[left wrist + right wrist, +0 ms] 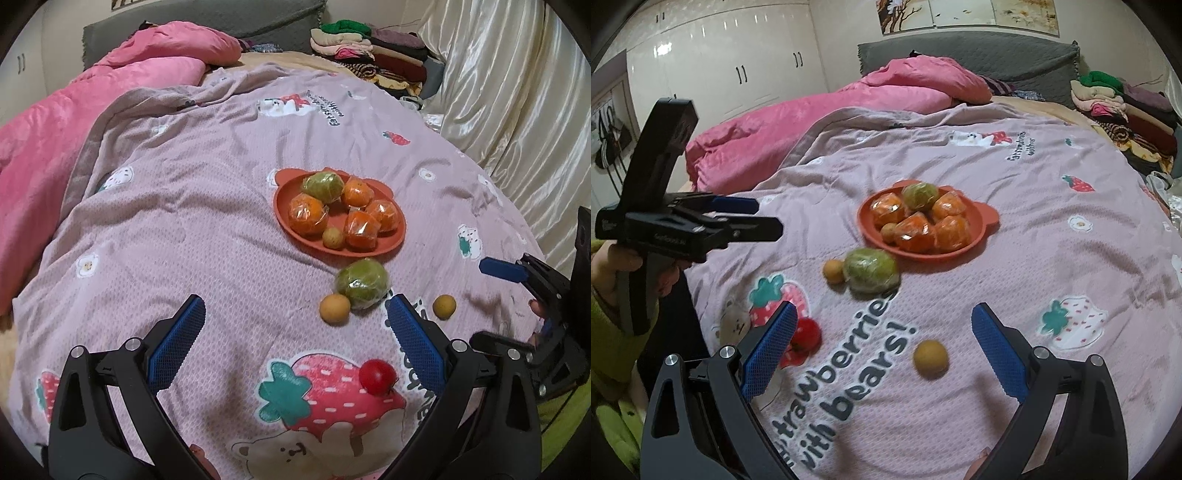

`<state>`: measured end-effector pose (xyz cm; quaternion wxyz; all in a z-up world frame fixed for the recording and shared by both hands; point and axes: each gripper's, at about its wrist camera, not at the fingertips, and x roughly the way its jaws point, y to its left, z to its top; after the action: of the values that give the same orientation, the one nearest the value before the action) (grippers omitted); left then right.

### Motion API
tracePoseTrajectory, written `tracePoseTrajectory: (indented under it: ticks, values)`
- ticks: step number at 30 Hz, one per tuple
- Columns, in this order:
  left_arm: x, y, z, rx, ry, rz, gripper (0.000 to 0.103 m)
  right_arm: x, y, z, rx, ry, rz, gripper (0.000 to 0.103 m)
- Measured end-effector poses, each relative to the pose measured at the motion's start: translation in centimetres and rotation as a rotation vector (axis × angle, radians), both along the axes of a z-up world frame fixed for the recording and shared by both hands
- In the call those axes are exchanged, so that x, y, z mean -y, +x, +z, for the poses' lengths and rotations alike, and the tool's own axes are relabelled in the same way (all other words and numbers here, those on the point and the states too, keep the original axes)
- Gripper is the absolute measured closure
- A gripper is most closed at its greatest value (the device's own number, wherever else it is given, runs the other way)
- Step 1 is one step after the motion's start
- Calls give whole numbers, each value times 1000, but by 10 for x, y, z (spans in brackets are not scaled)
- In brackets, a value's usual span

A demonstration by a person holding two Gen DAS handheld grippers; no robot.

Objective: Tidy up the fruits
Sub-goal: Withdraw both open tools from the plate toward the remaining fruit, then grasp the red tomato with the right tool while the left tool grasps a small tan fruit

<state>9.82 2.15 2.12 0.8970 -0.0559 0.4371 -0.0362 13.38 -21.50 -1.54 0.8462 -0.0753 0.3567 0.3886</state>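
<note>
The right gripper stands wide open and empty, with a small yellow fruit on the blanket just ahead between its fingers, slightly right of centre; being round, it has no long axis to line up with. The left gripper, also open and empty, has the red tomato nearest, low and right of centre. Ahead lie the wrapped green fruit touching another yellow fruit, then the orange plate; nothing blocks either approach.
</note>
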Motion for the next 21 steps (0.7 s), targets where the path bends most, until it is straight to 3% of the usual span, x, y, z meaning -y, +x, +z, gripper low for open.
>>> tracePoseTrajectory:
  ticks: [15,21]
  values:
    - [-3,1,-22,-49,6,-44,10,-27,-24,-22,-57,-49,44,8]
    - [0,4,-28,-57,19,-78,15,-39,-29,-31,-78,-65,57,8]
